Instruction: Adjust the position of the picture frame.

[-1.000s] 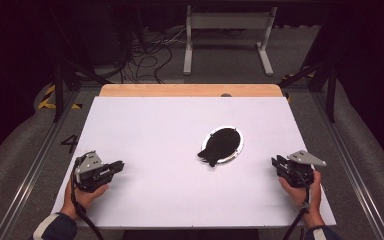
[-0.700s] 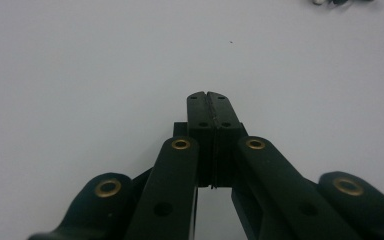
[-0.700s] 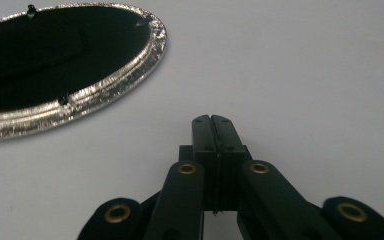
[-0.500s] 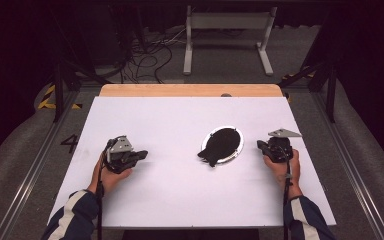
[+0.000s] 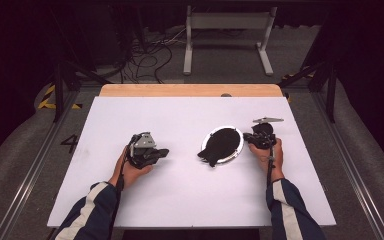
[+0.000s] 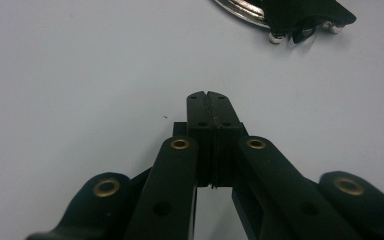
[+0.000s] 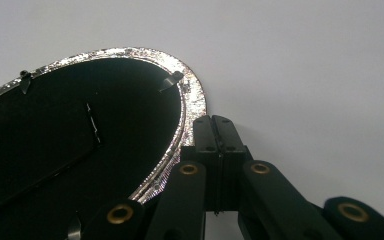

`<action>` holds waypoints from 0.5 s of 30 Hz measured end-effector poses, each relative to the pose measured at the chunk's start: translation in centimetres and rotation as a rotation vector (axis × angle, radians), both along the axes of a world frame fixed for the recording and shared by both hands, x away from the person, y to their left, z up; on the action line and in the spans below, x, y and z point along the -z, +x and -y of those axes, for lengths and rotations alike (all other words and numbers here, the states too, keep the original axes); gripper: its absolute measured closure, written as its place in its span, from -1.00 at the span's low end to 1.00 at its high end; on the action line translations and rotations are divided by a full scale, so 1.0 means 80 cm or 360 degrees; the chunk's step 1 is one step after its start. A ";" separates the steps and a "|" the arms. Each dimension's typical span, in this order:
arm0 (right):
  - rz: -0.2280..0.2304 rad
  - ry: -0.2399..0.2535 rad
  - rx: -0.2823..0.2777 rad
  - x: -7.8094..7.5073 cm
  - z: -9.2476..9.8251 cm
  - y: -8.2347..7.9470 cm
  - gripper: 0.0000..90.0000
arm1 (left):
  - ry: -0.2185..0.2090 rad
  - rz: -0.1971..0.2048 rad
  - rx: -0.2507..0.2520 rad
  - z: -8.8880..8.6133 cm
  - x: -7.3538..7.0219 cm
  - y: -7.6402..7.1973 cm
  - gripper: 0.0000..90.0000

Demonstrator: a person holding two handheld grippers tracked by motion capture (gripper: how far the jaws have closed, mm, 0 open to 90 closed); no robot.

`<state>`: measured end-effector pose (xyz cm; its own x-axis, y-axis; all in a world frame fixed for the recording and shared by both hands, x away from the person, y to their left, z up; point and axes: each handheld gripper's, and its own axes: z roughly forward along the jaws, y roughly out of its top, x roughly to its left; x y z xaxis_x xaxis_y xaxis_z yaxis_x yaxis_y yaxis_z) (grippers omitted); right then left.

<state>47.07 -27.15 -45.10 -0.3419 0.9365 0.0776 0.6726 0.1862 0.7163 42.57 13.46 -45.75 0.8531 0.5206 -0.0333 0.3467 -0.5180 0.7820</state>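
Observation:
An oval picture frame [image 5: 221, 145] lies face down on the white table [image 5: 190, 200], its black back up and a glittery silver rim [image 7: 192, 100] around it. A black stand leg [image 5: 207, 157] juts from its near left end; that end [image 6: 300, 15] appears at the top of the left gripper view. My left gripper [image 5: 162, 151] is shut and empty, a hand's width left of the frame, its tips [image 6: 209, 96] pressed together over bare table. My right gripper [image 5: 247, 137] is shut beside the frame's right rim, its tips [image 7: 213, 120] just off the silver edge.
A wooden strip [image 5: 190, 90] runs along the table's far edge. Beyond it, on the dark floor, lie cables [image 5: 150, 50] and a grey metal stand [image 5: 227, 35]. Metal rails [image 5: 30, 170] flank the table on both sides.
Both hands have moved forward and inward from the table's near corners. The left gripper came toward the frame's left side, and the right gripper reached the frame's right rim.

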 end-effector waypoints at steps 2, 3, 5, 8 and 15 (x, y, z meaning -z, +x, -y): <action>0.0001 0.0005 -0.0001 0.000 -0.001 0.001 1.00 | 0.0020 0.0012 0.0011 0.003 0.001 0.001 0.99; -0.0001 0.0024 -0.0005 0.001 -0.001 0.002 1.00 | 0.0038 0.0030 0.0021 0.005 0.001 0.001 0.99; -0.0024 0.0059 -0.0006 0.001 0.001 0.004 1.00 | 0.0028 0.0032 0.0021 0.005 0.001 0.002 0.99; -0.0027 0.0058 -0.0039 0.001 -0.006 0.004 1.00 | 0.0015 0.0016 0.0008 0.006 0.002 0.006 0.99; -0.0040 0.0029 -0.0152 0.000 -0.031 0.005 1.00 | 0.0039 -0.0005 0.0032 0.016 0.006 0.005 0.95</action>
<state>47.50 -24.70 -45.09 -0.4273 0.8981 0.1039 0.6703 0.2376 0.7030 43.00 12.16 -46.26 0.8634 0.5040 -0.0234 0.3382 -0.5438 0.7681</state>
